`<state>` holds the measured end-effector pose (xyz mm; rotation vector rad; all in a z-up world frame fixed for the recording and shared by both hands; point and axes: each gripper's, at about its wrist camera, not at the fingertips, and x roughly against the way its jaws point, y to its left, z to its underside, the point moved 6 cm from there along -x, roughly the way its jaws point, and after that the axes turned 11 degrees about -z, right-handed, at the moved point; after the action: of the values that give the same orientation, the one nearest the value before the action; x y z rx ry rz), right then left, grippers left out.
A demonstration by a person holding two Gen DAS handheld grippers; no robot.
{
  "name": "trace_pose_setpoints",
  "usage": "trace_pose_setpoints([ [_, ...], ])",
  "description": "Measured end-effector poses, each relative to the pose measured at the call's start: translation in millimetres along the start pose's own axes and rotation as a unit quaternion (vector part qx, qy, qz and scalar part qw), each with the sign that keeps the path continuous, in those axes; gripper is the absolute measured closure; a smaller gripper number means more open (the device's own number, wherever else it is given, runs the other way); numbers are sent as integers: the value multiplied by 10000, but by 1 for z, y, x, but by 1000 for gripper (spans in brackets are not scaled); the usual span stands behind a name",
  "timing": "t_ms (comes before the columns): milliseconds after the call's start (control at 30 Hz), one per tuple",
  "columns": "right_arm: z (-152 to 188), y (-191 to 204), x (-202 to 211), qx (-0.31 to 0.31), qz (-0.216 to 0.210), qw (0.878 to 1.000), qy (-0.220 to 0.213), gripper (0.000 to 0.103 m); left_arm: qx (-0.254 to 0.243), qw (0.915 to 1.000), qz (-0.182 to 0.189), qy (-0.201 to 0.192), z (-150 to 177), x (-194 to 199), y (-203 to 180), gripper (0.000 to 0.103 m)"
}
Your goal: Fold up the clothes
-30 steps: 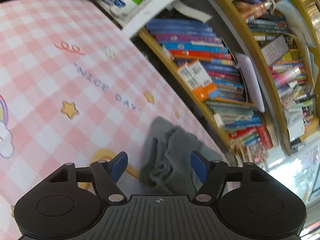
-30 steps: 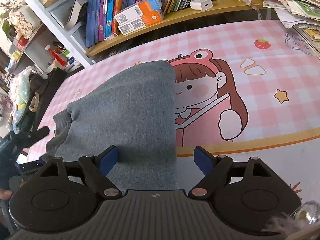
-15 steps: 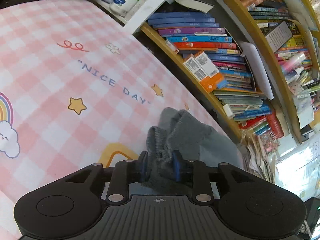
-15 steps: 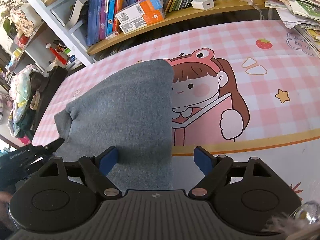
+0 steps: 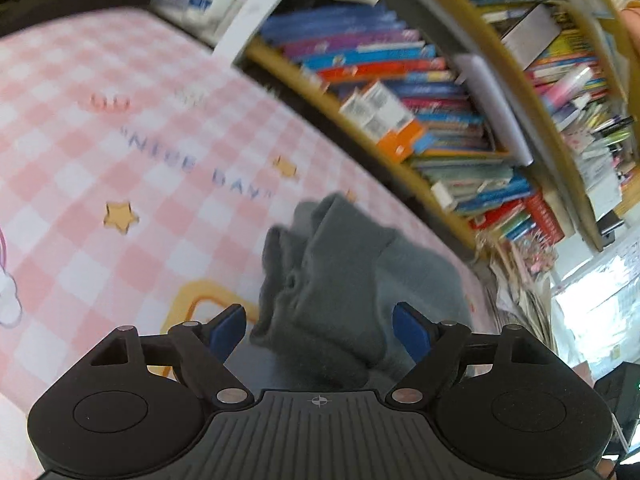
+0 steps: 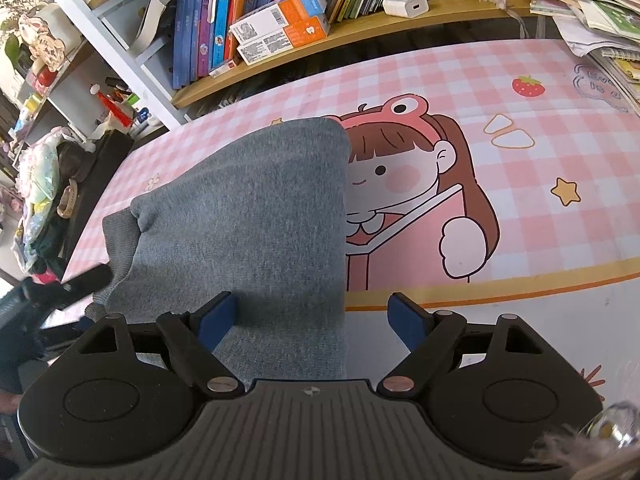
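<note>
A grey knit garment (image 6: pixel 256 216) lies folded on the pink checked table mat (image 6: pixel 520 128). In the left wrist view its bunched ribbed end (image 5: pixel 332 280) lies between and ahead of the blue pads. My left gripper (image 5: pixel 320 332) is open, its jaws on either side of that bunched end, not gripping it. My right gripper (image 6: pixel 312 322) is open just above the garment's near end, with its left pad (image 6: pixel 216 320) over the cloth. The left gripper's tip also shows in the right wrist view (image 6: pixel 84 280) at the garment's left edge.
Bookshelves with books and boxes (image 6: pixel 288 20) run along the far edge of the table. Stacked papers and magazines (image 6: pixel 592 12) sit at the right. A dark cluttered stand (image 6: pixel 52 192) is off the left edge. The mat shows a cartoon girl (image 6: pixel 408 184).
My left gripper shut on the garment's bunched end half a second ago and has now opened and let it go. The view is blurred from motion. The right gripper has stayed open and still.
</note>
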<state>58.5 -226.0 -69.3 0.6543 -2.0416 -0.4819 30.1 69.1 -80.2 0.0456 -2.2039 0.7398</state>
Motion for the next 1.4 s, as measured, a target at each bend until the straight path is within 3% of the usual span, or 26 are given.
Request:
trace_pose_setpoints([
  [300, -10, -8, -14, -602, -421, 9973, 78, 21, 378, 9960, 421, 693, -2, -28, 7, 24],
  [433, -14, -6, -24, -683, -547, 9960, 162, 25, 428, 9937, 489, 917, 0, -39, 4, 31],
  [567, -13, 0, -28, -577, -668, 9959, 198, 50, 302, 9938, 468, 963, 5, -39, -3, 44],
  [633, -13, 4, -24, -423, -680, 9966, 175, 58, 190, 9942, 496, 932, 7, -35, -8, 49],
  [733, -10, 7, -17, -179, -506, 9984, 156, 61, 50, 9936, 562, 981, 12, -29, -14, 52],
  [1100, 20, 12, 14, -133, -304, 9967, 742, 60, -427, 9860, 458, 1542, 36, -4, -26, 49],
  [1200, 25, 8, 14, -356, -372, 9955, 801, 53, -344, 9860, 366, 1592, 37, -6, -23, 45],
  [1267, 23, 4, 14, -454, -354, 9956, 746, 40, -355, 9863, 339, 1575, 37, -6, -23, 42],
  [1400, 21, -7, 11, -823, -385, 9942, 579, 34, -170, 9882, 365, 1477, 33, -7, -21, 36],
])
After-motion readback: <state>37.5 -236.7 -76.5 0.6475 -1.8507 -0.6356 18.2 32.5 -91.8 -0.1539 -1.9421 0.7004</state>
